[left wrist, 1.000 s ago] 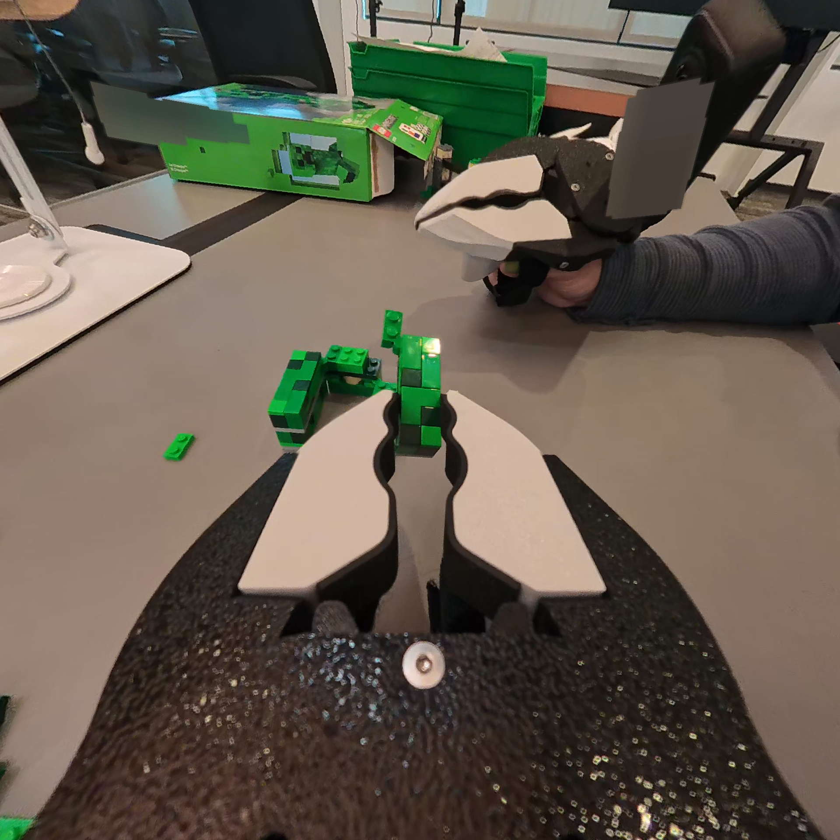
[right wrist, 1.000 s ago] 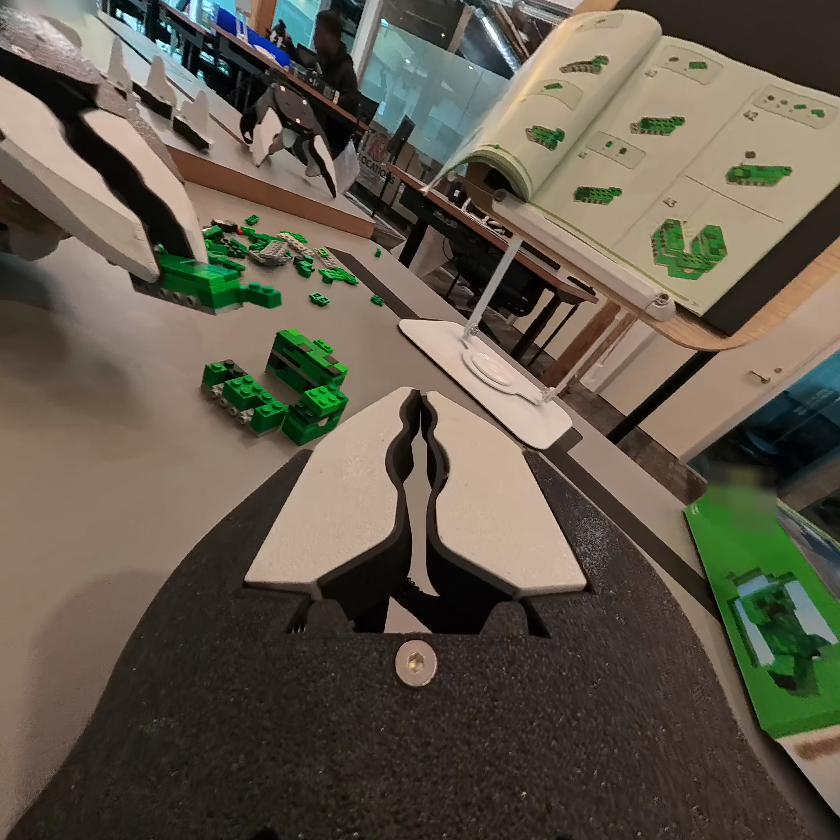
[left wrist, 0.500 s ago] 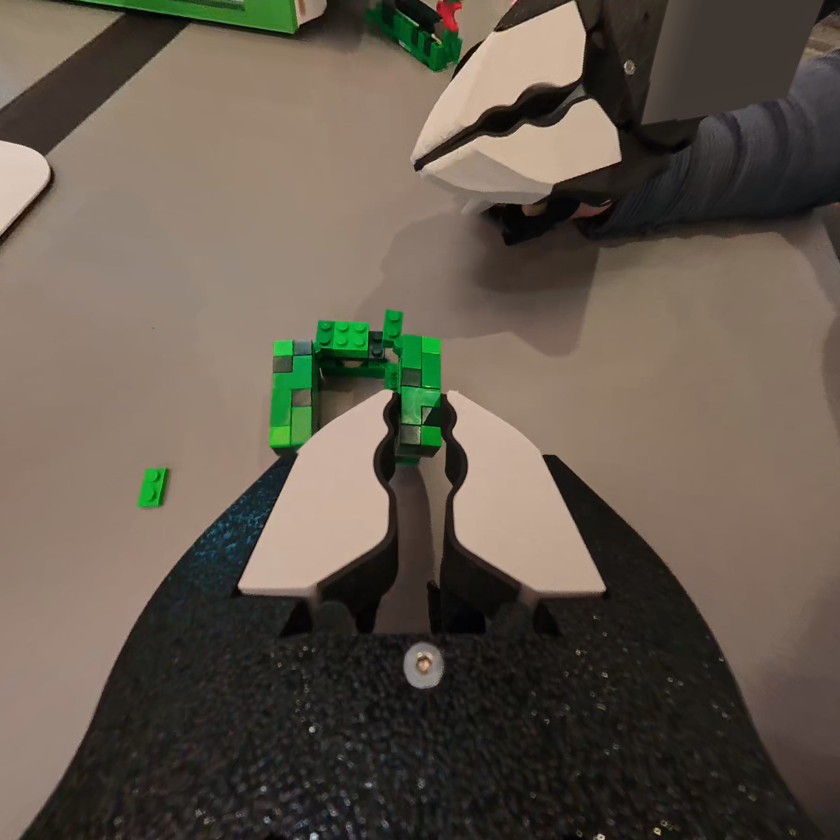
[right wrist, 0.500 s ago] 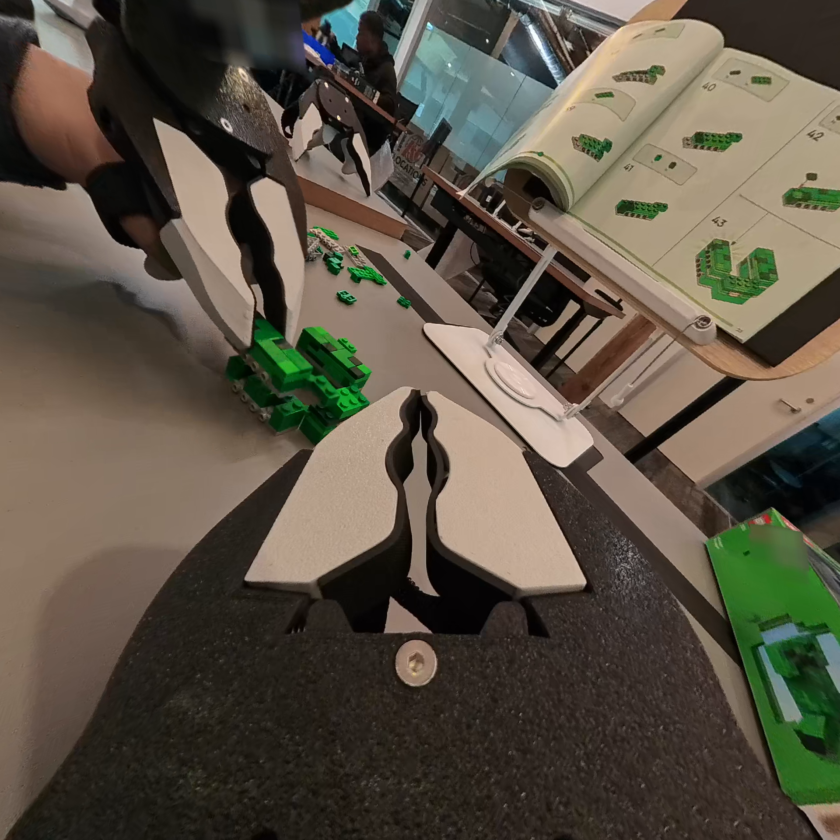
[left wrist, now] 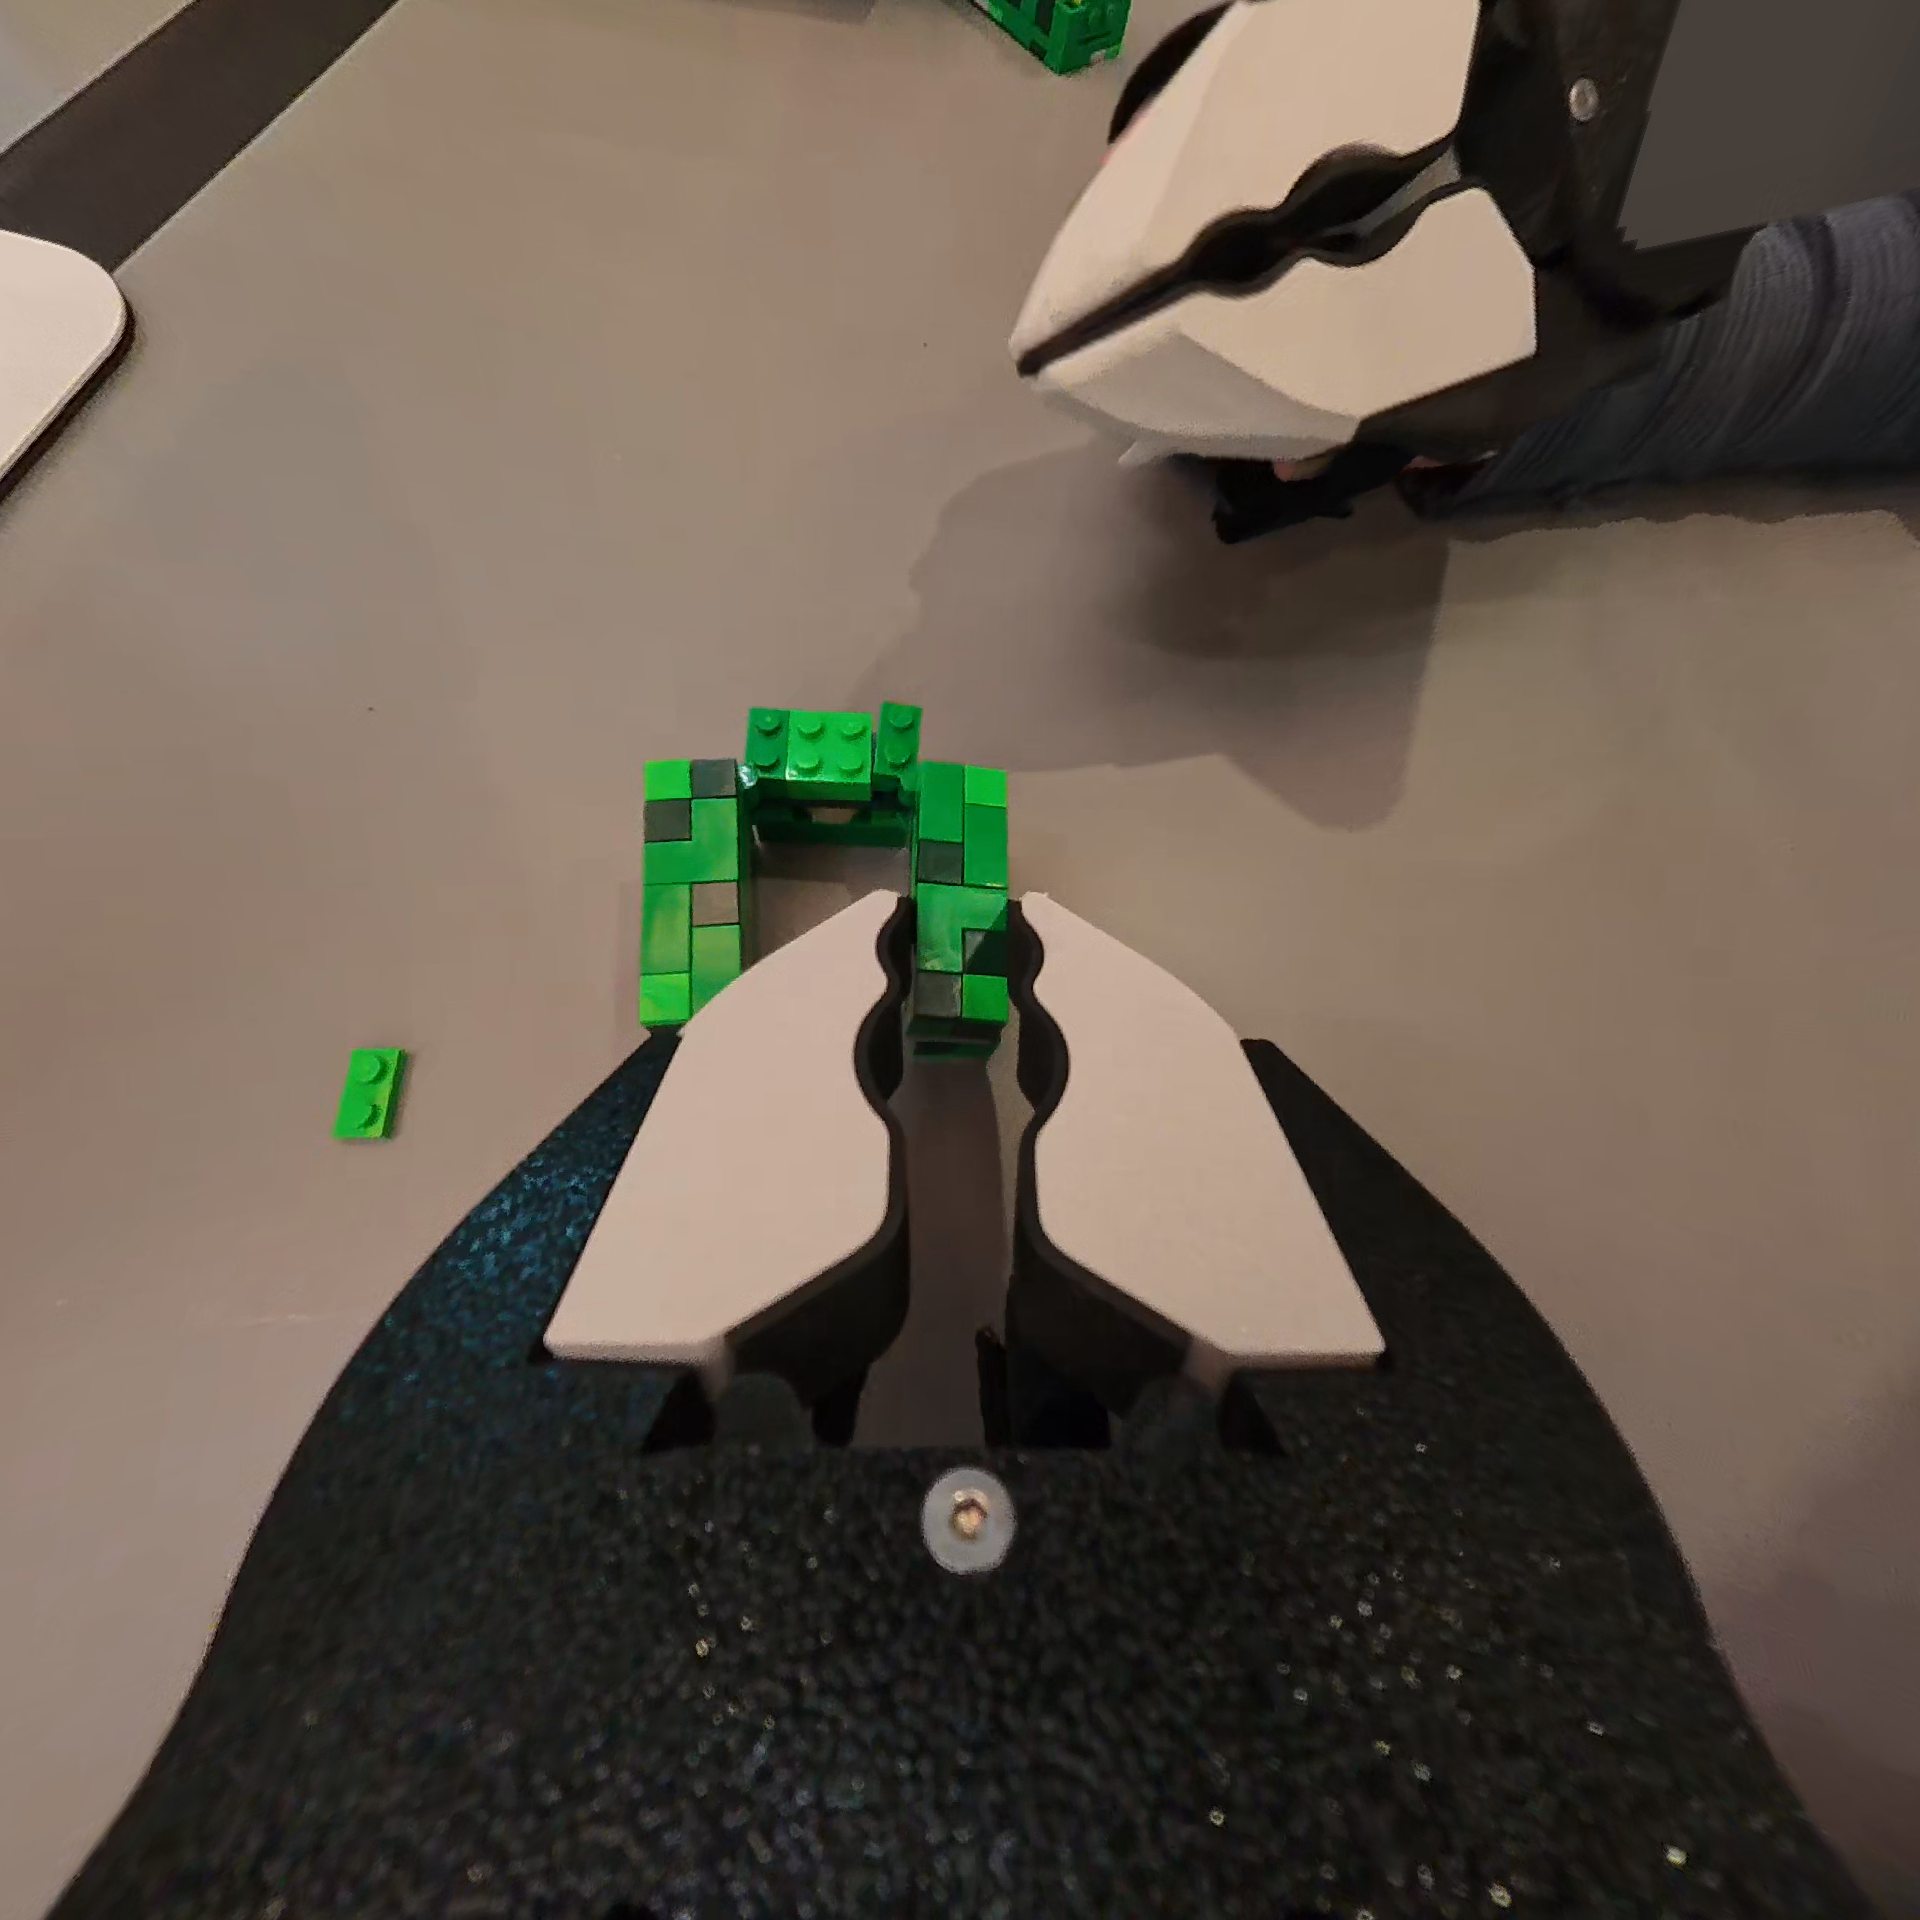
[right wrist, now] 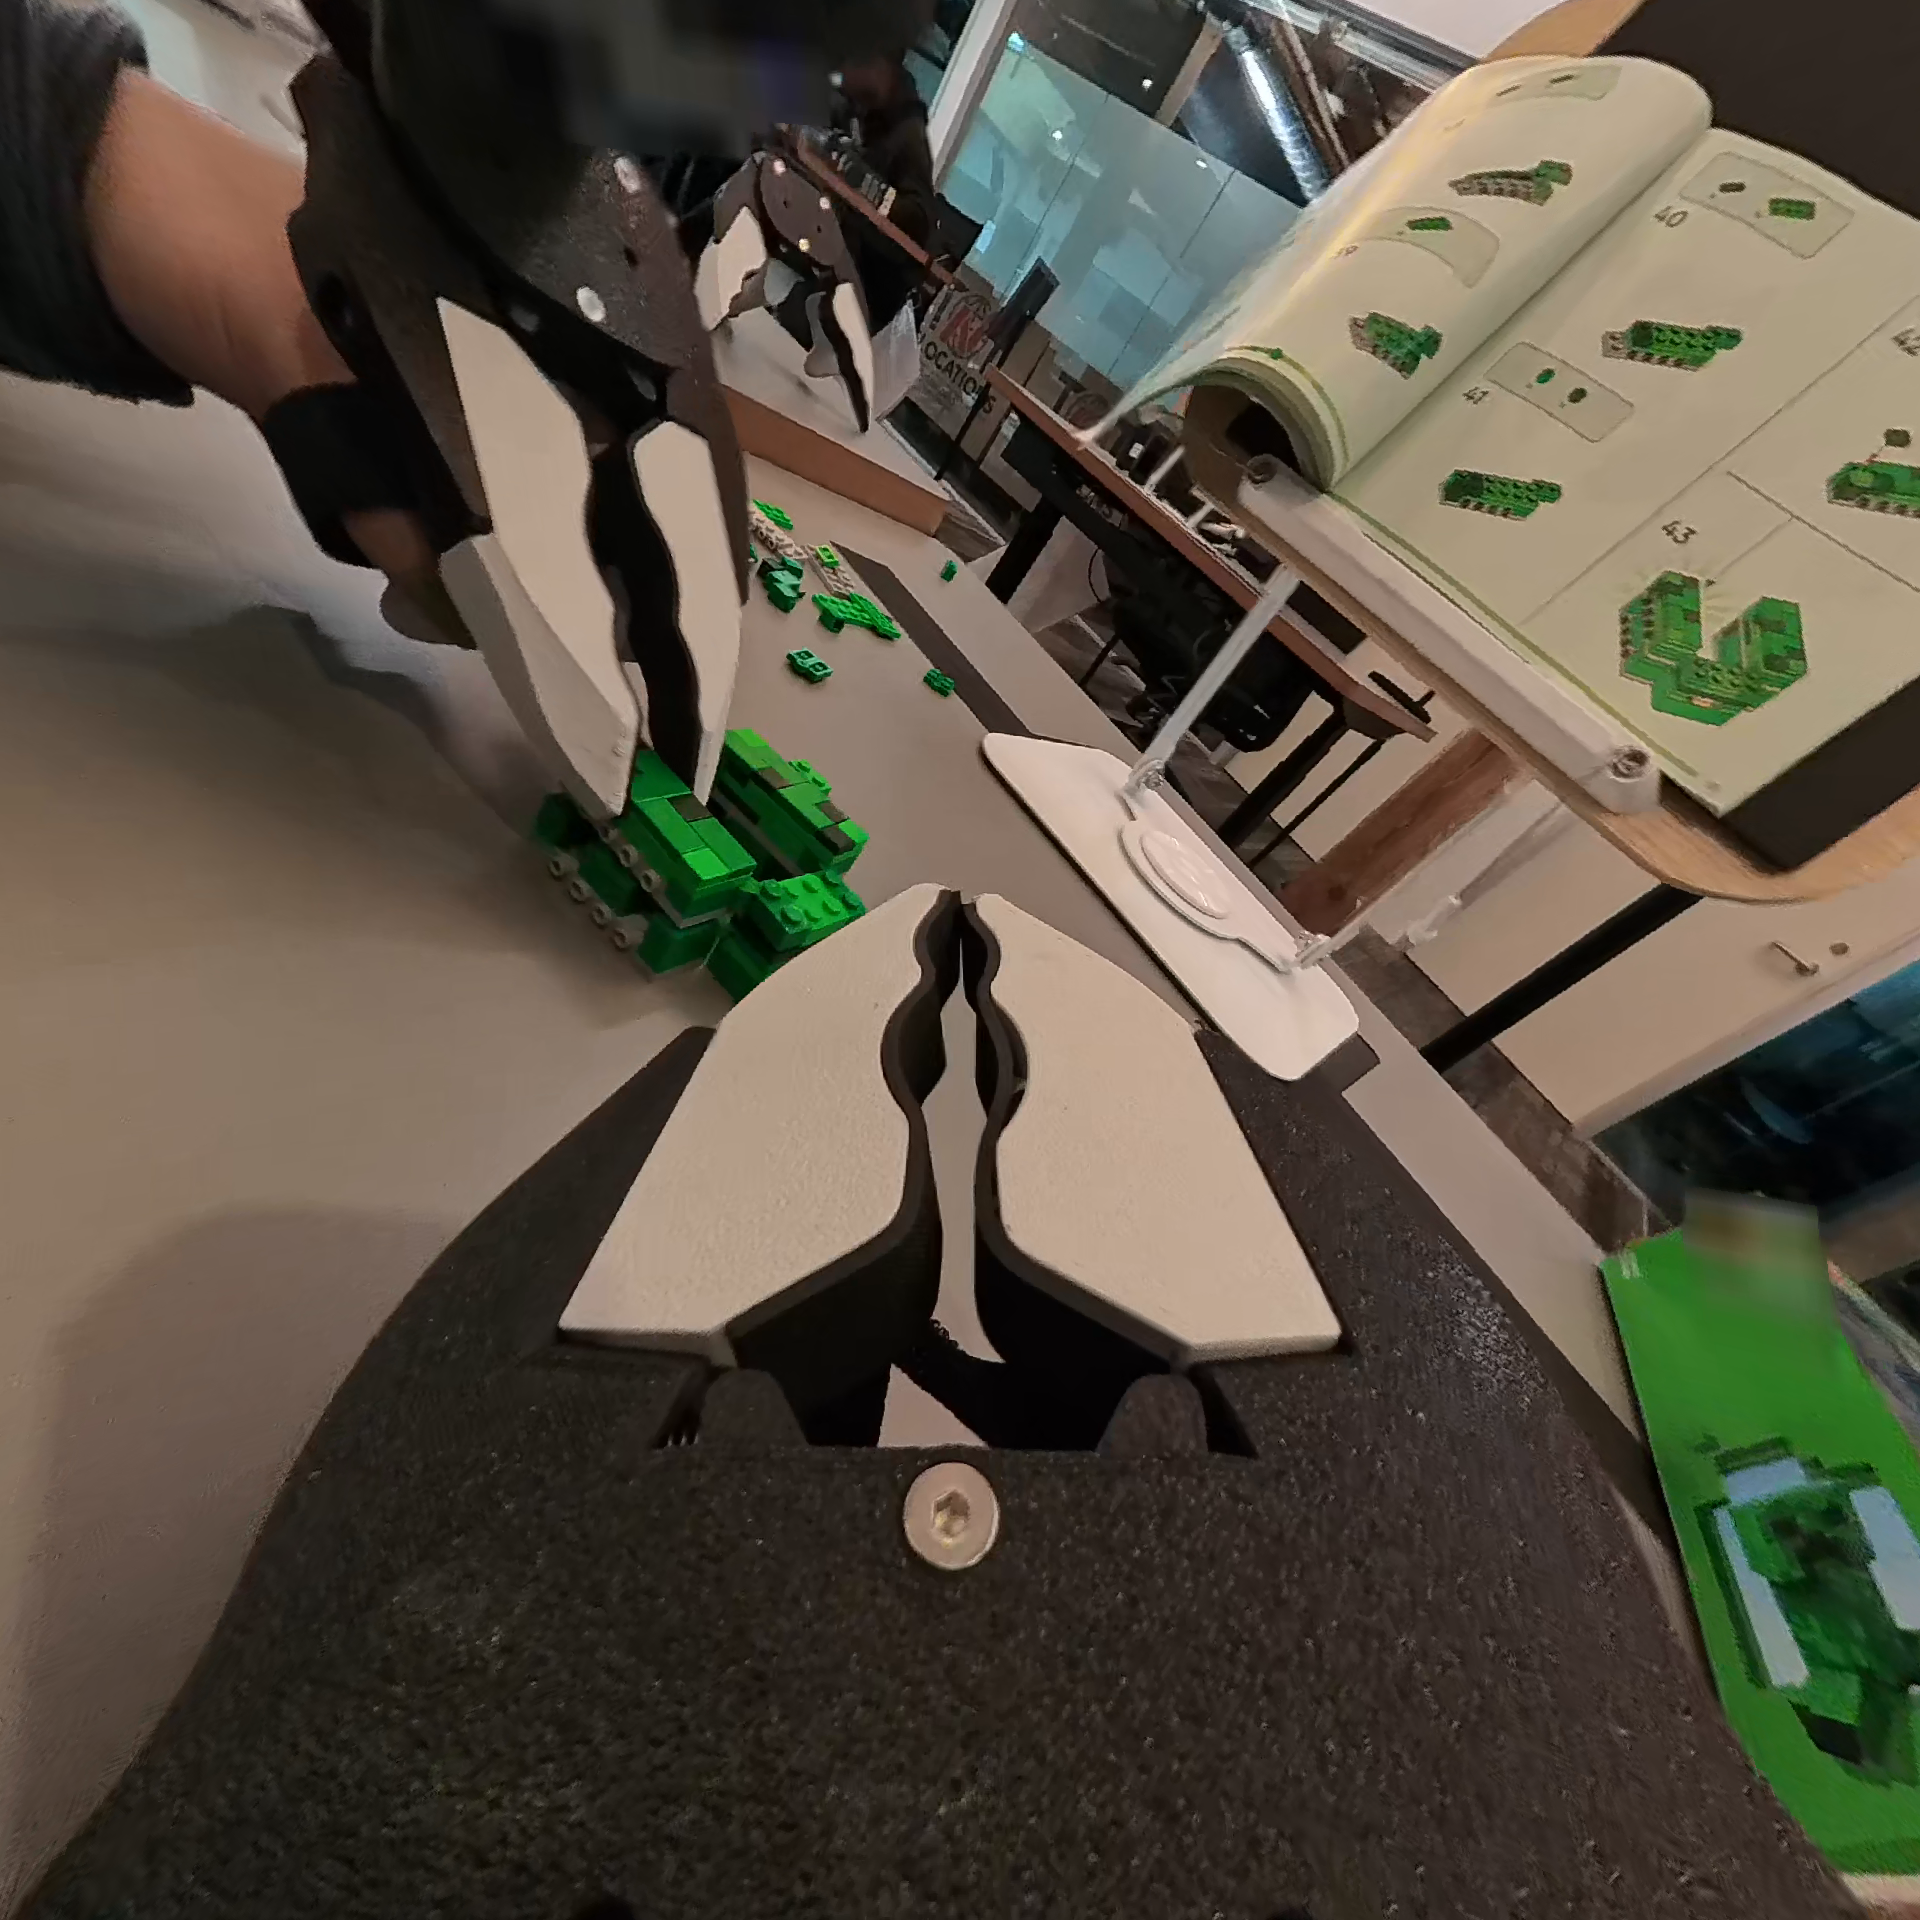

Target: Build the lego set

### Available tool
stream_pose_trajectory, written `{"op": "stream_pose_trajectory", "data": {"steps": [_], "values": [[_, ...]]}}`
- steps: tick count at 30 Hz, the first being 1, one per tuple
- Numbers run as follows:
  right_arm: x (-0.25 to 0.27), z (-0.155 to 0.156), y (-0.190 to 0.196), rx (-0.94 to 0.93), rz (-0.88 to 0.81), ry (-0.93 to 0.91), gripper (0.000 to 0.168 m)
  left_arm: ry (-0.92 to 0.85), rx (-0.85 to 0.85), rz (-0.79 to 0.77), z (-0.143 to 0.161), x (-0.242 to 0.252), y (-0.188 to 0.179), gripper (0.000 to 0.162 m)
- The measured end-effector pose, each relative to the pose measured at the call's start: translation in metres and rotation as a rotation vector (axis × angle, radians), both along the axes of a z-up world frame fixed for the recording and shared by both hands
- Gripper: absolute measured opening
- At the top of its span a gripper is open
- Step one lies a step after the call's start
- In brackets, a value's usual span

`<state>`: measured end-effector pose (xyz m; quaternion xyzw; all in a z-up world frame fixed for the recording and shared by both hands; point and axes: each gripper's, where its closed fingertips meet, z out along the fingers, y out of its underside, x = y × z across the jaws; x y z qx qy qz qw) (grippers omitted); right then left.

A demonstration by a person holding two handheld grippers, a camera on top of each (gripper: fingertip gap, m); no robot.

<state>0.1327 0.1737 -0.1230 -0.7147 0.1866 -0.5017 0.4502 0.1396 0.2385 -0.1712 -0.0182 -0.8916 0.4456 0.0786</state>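
The left gripper (left wrist: pixel 958 909) is clamped on the right-hand leg of the green U-shaped lego build (left wrist: pixel 826 873), which rests on the grey surface (left wrist: pixel 416 520). Its fingers hide the near ends of both legs, and from the right wrist view the contact between build and surface is hard to make out. The right gripper (right wrist: pixel 958 906) has its fingertips pressed together with nothing between them, held off to the side, apart from the build. A loose green plate (left wrist: pixel 369 1093) lies just left of the build. A second small lego assembly (left wrist: pixel 1060 26) is cut off by the top edge. Bare surface lies open around the build; the instruction booklet (right wrist: pixel 1610 395) stands on a white stand (right wrist: pixel 1174 904) at the surface edge.
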Motion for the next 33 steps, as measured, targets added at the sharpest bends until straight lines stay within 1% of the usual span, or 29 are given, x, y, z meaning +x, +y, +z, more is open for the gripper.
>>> {"op": "stream_pose_trajectory", "data": {"steps": [2,6,9,12,13,15,18,19,21,26,33], "values": [[-0.001,-0.008,0.01,-0.072,0.045,0.011,0.0,-0.001,0.003,0.006,0.0,0.001,0.001,0.016],[0.008,-0.023,0.022,-0.224,0.079,0.011,0.0,-0.003,0.005,0.019,0.0,0.003,0.002,0.016],[0.016,-0.026,0.026,-0.253,0.119,0.007,0.0,-0.008,0.006,0.022,0.0,0.003,0.001,0.016],[0.02,-0.028,0.028,-0.232,0.21,0.045,0.005,-0.007,0.002,0.019,0.0,0.002,-0.001,0.016],[0.022,-0.028,0.028,-0.216,0.235,0.066,0.01,-0.006,0.002,0.017,0.0,0.002,-0.001,0.016],[0.022,-0.031,0.029,-0.176,0.325,0.158,0.028,-0.007,0.003,0.017,-0.001,0.002,-0.001,0.017],[0.021,-0.037,0.032,-0.123,0.464,0.34,0.051,-0.008,-0.001,0.014,0.0,0.002,-0.001,0.017],[0.022,-0.04,0.033,-0.121,0.503,0.396,0.056,-0.005,-0.003,0.012,0.0,0.001,-0.001,0.016],[0.023,-0.045,0.034,-0.123,0.576,0.479,0.056,-0.001,-0.004,0.006,-0.001,0.0,-0.001,0.016],[0.028,-0.05,0.039,-0.12,0.698,0.61,0.051,0.003,-0.005,0.005,-0.001,0.0,-0.002,0.016],[0.031,-0.052,0.041,-0.112,0.786,0.726,0.045,0.014,-0.012,0.013,-0.001,0.002,-0.001,0.017]]}}
